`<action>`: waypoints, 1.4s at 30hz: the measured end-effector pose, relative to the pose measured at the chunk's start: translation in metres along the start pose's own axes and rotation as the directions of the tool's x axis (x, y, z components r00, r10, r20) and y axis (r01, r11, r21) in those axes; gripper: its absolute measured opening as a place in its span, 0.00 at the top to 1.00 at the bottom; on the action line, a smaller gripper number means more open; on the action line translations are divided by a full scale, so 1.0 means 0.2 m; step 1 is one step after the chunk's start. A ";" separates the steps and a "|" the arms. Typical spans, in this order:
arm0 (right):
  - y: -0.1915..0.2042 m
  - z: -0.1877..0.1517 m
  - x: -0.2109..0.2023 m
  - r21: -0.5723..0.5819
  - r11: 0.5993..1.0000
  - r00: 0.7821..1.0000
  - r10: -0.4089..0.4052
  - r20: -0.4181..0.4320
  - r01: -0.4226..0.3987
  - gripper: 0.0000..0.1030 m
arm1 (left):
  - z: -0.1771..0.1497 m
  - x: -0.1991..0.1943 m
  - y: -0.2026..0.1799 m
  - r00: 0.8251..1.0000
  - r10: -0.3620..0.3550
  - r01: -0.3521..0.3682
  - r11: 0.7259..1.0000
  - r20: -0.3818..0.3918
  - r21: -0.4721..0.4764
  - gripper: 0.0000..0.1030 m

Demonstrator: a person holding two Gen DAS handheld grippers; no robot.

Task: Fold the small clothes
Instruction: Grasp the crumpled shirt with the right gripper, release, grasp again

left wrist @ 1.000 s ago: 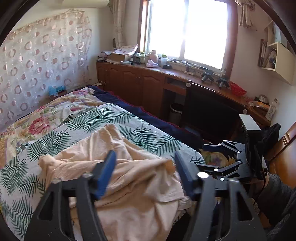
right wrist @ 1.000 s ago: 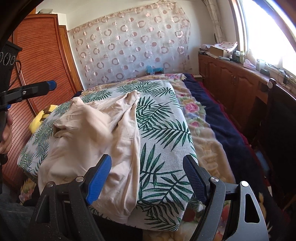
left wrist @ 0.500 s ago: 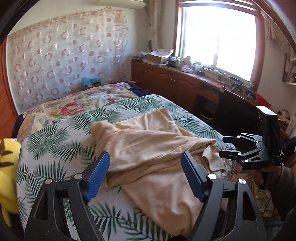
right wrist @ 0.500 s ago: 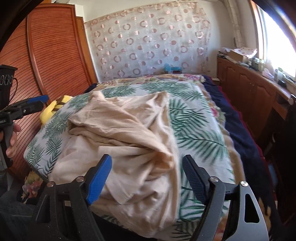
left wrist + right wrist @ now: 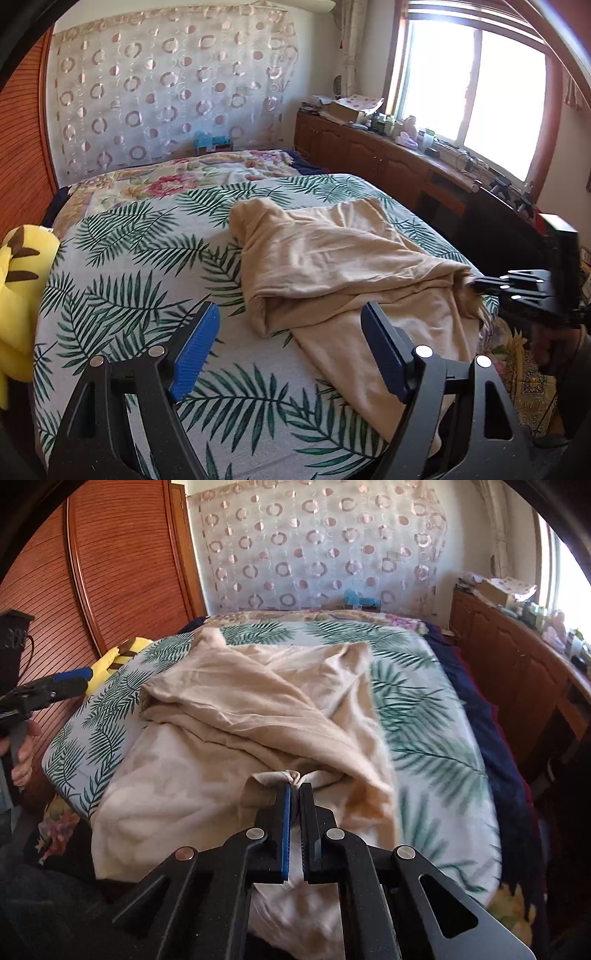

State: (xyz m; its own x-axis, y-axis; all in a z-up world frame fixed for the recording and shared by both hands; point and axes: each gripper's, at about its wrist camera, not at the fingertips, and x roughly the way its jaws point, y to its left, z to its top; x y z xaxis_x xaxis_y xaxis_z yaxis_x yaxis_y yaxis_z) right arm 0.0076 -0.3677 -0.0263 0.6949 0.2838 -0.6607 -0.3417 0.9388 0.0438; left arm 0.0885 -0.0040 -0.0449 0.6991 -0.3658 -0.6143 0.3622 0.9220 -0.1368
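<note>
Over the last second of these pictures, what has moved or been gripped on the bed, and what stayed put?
The right gripper has just closed its jaws on a bunched edge of the beige garment. The left gripper swung leftward, staying open above the leaf-print cover, holding nothing. The garment is still crumpled on the cover, and the yellow plush toy remains at the bed's edge.

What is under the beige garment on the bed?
The beige garment lies crumpled on the palm-leaf bedspread, which shows around it on the bed top; its near edge drapes over the bed's side. Whether anything else lies beneath cannot be seen. The right gripper pinches its near edge.
</note>
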 end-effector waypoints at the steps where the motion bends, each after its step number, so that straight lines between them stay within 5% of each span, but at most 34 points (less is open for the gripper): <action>1: -0.03 -0.02 -0.06 -0.002 1.000 1.000 -0.016 0.007 0.016 0.96 | -0.01 0.00 0.01 1.000 0.002 -0.002 1.000 0.000 -0.006 0.23; 11: -0.15 -0.17 -0.19 -0.015 0.990 0.986 -0.143 -0.090 0.142 0.98 | -0.03 0.00 0.06 1.000 0.015 -0.015 1.000 0.004 -0.024 0.23; 16: -0.10 -0.07 -0.20 -0.012 0.990 0.990 -0.141 -0.017 0.141 0.93 | -0.05 -0.01 0.07 0.999 0.042 -0.041 0.999 0.014 -0.011 0.23; 20: 0.02 0.04 -0.21 -0.059 0.991 0.991 -0.116 0.063 0.119 0.44 | -0.06 -0.04 0.08 0.998 0.054 -0.053 0.998 0.032 -0.021 0.23; 26: 0.28 0.22 -0.06 -0.168 0.986 0.997 0.011 0.078 0.002 0.42 | -0.06 -0.10 0.13 0.995 0.081 -0.078 0.996 0.064 -0.050 0.23; 34: 0.68 0.45 0.33 -0.285 0.939 0.981 0.193 -0.035 -0.195 0.42 | -0.09 -0.15 0.20 0.990 0.113 -0.107 0.991 0.079 -0.075 0.23; 42: 0.95 0.58 0.65 -0.398 0.878 0.962 0.213 -0.170 -0.265 0.36 | -0.14 -0.16 0.27 0.990 0.118 -0.110 0.988 0.073 -0.109 0.23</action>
State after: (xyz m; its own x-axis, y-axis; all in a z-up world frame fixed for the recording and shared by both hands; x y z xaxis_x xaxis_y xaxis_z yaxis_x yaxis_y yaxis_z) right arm 0.1060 -0.1293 -0.0171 0.4883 0.4399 -0.7537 -0.7362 0.6714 -0.0851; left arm 0.0695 0.0609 -0.0541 0.7800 -0.2624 -0.5681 0.2138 0.9650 -0.1521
